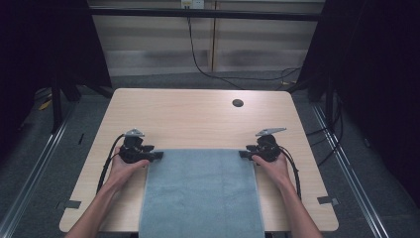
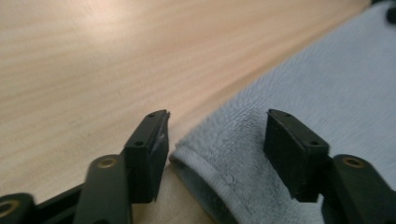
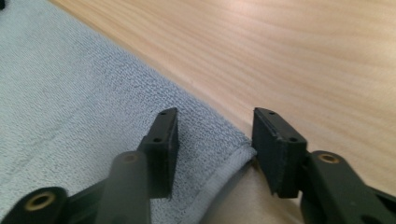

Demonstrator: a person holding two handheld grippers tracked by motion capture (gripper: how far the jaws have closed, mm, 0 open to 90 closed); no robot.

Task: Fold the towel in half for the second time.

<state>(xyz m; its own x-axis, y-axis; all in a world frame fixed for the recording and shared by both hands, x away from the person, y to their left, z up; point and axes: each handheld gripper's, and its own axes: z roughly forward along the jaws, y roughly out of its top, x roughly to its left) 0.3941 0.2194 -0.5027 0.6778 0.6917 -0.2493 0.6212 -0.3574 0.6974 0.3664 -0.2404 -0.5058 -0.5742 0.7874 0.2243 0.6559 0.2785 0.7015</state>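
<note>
A pale wooden table (image 1: 198, 116) stands on a grey floor in a dim room, with dark curtains at both sides, a light panelled wall at the far end and black cables trailing across the floor behind it. A small round dark hole (image 1: 237, 103) sits in the tabletop toward the far right.

A grey-blue towel (image 1: 200, 193) lies flat on the near half of the table, centred between the person's forearms, and its near end reaches the near edge of the table. Its far edge runs straight across from left to right.

The left gripper (image 1: 157, 155) is held at the towel's far left corner, pointing right. In the left gripper view its fingers (image 2: 148, 154) stand apart and released: the hemmed corner of the towel lies in the gap between them, one finger over bare wood, the other over the cloth, neither pad pressing on it.

The right gripper (image 1: 243, 154) is at the towel's far right corner, pointing left. In the right gripper view its fingers (image 3: 163, 149) are likewise spread and released, astride the stitched corner, one above the towel and one above the table, with the cloth lying loose between them.
</note>
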